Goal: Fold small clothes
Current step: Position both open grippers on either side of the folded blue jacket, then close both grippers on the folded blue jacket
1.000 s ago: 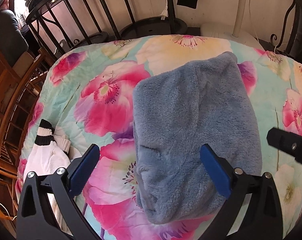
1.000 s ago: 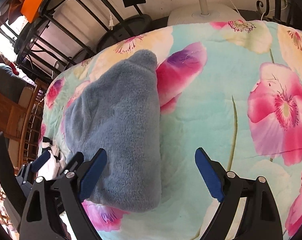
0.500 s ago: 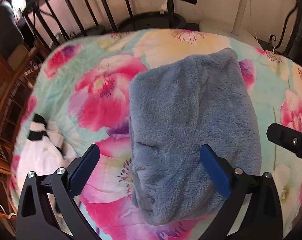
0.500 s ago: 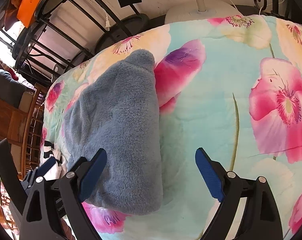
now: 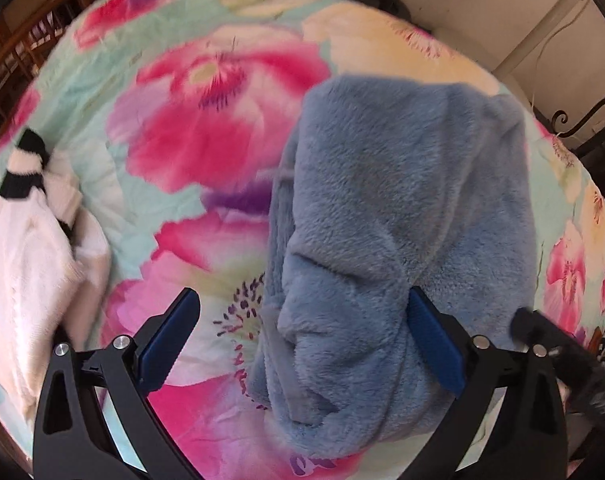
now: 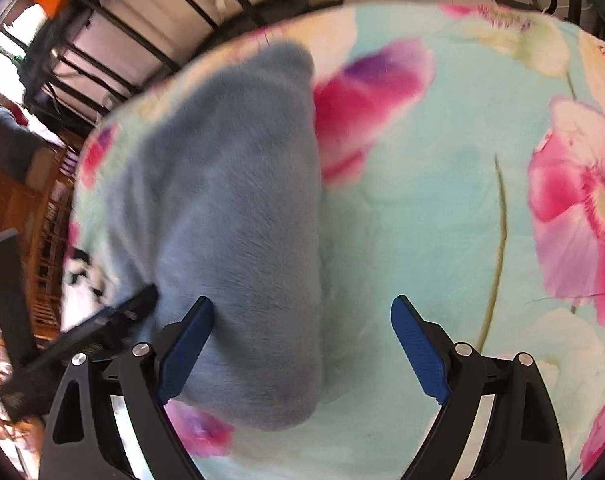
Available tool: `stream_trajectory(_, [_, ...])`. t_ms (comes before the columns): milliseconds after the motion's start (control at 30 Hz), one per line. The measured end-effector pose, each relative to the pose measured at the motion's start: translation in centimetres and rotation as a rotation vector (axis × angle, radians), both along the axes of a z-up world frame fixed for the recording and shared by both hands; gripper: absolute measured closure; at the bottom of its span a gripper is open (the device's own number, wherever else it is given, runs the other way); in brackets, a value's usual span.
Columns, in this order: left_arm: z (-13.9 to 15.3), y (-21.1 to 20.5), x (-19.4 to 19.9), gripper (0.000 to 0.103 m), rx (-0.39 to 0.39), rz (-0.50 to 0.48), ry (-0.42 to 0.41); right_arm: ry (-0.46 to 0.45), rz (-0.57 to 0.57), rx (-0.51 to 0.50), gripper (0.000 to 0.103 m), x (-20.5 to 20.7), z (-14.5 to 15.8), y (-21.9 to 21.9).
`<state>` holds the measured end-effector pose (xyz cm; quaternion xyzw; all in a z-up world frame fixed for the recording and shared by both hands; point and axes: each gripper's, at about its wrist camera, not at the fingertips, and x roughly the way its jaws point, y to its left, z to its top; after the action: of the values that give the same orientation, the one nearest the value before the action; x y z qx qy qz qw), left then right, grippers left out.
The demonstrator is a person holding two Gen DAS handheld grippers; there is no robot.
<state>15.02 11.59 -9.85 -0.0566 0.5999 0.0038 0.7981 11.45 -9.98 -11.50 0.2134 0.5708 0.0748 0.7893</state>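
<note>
Blue fleece garment (image 5: 402, 216) lies folded mid-bedspread (image 5: 206, 128), plush, thick, near end rumpled. Left gripper (image 5: 302, 344) spread wide, straddling its near left edge; right gripper (image 6: 302, 344) also agape, over its near right edge, holding nothing. Advice: pinch all layers together, lift evenly. White striped garment (image 5: 34, 240) sits far left.

Both cameras ride low behind their own fingers, looking down and forward across the floral bedspread (image 5: 206, 128) toward the iron bed rails (image 6: 150, 40). The left view sits close over the blue fleece garment (image 5: 386, 216); the right view shares it from its right flank.
</note>
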Motion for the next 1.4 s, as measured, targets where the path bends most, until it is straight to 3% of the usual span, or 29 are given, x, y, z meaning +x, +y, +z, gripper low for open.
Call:
stream_trajectory(100, [-0.9,1.2,0.1,0.004,-0.091,0.034,0.044,0.022,-0.020,0.055,0.008,0.1,-1.2,-0.4])
stream_trajectory(233, [-0.7,2.9,0.4,0.004,-0.229,0.056,0.051,0.005,-0.059,0.154,0.008,0.6,-0.6,-1.6])
stream_trajectory(633, [-2.3,3.7,-0.1,0.005,-0.401,-0.006,0.076,-0.016,-0.114,0.348,0.008,1.7,-1.5,-2.9])
stream_trajectory(700, [-3.1,4.1,0.0,0.004,-0.417,0.004,0.084,-0.006,-0.107,0.351,0.008,1.8,-1.9,-2.9])
stream_trajectory(867, [-5.0,5.9,0.0,0.004,-0.558,0.076,0.135,0.013,-0.095,0.368,0.008,2.2,-3.1,-2.6])
stream_trajectory(1033, [-4.9,5.4,0.0,0.004,-0.530,0.063,0.126,0.035,-0.088,0.425,0.008,2.1,-4.7,-2.0])
stream_trajectory(1167, [-5.2,4.4,0.7,0.004,-0.517,0.049,0.124,0.034,-0.031,0.398,0.010,2.1,-4.9,-0.3])
stream_trajectory(1333, [-5.5,2.2,1.6,0.004,-0.463,0.009,0.112,0.004,0.023,0.324,0.030,1.7,-4.2,1.5])
stream_trajectory(1400, [-5.0,1.6,1.6,0.012,-0.441,-0.015,0.080,-0.018,0.040,0.280,0.039,1.5,-3.4,1.9])
